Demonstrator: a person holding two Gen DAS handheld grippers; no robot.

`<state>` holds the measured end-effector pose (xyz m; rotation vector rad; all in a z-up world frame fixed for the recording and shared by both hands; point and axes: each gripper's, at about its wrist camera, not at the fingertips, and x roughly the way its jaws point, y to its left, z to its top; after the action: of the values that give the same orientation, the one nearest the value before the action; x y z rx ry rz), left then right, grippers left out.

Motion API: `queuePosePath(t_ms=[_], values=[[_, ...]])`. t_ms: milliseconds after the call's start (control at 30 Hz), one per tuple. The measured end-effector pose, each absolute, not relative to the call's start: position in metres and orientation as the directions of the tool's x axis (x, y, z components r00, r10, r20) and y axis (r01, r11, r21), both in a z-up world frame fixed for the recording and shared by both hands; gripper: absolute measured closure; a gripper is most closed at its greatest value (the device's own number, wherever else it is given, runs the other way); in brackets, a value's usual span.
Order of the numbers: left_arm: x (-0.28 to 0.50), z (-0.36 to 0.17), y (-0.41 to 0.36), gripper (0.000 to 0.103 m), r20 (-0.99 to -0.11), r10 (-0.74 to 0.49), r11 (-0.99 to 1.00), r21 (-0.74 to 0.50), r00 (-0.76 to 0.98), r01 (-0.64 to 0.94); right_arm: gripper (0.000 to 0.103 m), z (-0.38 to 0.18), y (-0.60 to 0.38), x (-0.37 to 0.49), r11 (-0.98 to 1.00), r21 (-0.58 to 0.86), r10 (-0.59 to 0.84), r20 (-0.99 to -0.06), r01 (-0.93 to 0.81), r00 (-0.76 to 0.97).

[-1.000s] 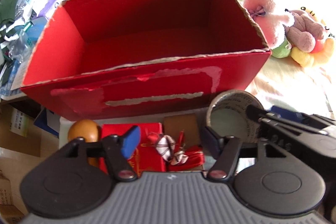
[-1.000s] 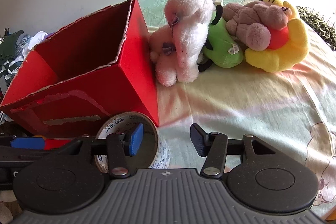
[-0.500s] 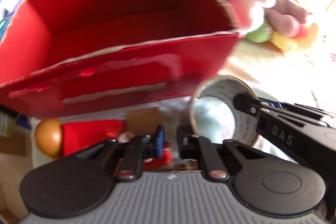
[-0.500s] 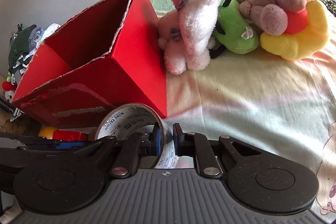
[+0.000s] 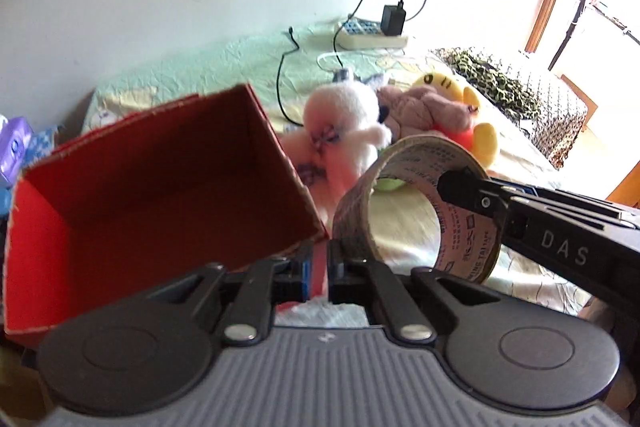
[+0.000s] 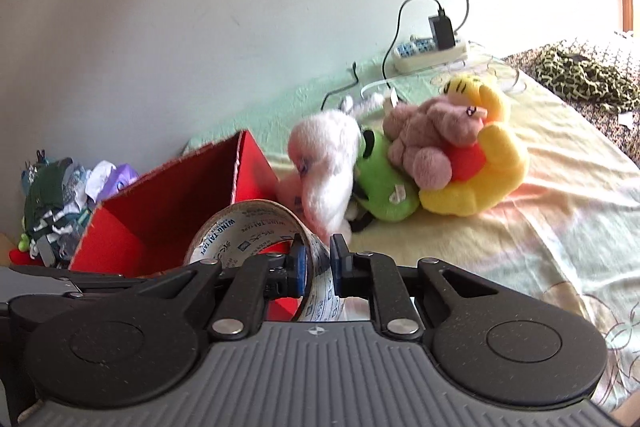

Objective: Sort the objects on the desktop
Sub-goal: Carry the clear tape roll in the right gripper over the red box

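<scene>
Tape roll (image 6: 256, 227), a stiff, light ring, pinched through its wall by the right gripper (image 6: 318, 267), raised beside the red box (image 5: 160, 187) ahead-left (smooth film may slip). Left gripper (image 5: 318, 267) fully closed; whether it holds anything is hidden behind its fingers

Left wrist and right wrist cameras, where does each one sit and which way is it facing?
Left wrist: rides the left tongs, looking down into the red box; right tongs enter from the right.
Right wrist: rides the right tongs, shut on the tape roll, looking toward the plush toys.
Shared: box, tape roll, plush toys.
</scene>
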<state>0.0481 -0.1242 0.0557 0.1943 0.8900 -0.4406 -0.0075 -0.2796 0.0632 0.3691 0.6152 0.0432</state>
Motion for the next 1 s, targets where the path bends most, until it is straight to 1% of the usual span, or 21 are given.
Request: queuePosePath(t_ms=[67, 167, 233, 300, 367, 533, 733, 1000], values=[[0.049, 0.079, -0.111, 0.103, -0.759, -0.3, 0.897, -0.02, 0.577, 0.441, 0.089, 0.074, -0.274, -0.001, 0.936, 0.35, 0.154, -0.519, 0.045, 0.84], [0.068, 0.097, -0.088, 0.103, -0.743, -0.281, 0.913, -0.011, 0.608, 0.408, 0.089, 0.085, -0.262, 0.014, 0.939, 0.344, 0.177, -0.48, -0.001, 0.859], [0.067, 0.115, -0.066, 0.103, -0.73, -0.269, 0.925, -0.014, 0.629, 0.379, 0.089, 0.09, -0.252, 0.03, 0.934, 0.356, 0.21, -0.479, -0.03, 0.852], [0.081, 0.114, -0.052, 0.103, -0.738, -0.228, 0.939, 0.006, 0.635, 0.344, 0.089, 0.094, -0.241, 0.05, 0.922, 0.382, 0.259, -0.504, -0.057, 0.824], [0.094, 0.116, -0.03, 0.103, -0.746, -0.21, 0.949, 0.0, 0.632, 0.316, 0.089, 0.097, -0.229, 0.071, 0.909, 0.409, 0.315, -0.539, -0.084, 0.781], [0.122, 0.101, 0.0, 0.103, -0.769, -0.123, 0.971, 0.038, 0.627, 0.237, 0.09, 0.09, -0.188, 0.122, 0.897, 0.426, 0.393, -0.642, -0.119, 0.658], [0.155, 0.064, 0.024, 0.103, -0.813, -0.046, 0.98, 0.075, 0.58, 0.183, 0.09, 0.068, -0.141, 0.163, 0.912, 0.381, 0.397, -0.719, -0.154, 0.57], [0.185, 0.021, 0.037, 0.103, -0.858, -0.01, 0.985, 0.081, 0.514, 0.155, 0.09, 0.028, -0.122, 0.209, 0.912, 0.384, 0.407, -0.8, -0.145, 0.441]])
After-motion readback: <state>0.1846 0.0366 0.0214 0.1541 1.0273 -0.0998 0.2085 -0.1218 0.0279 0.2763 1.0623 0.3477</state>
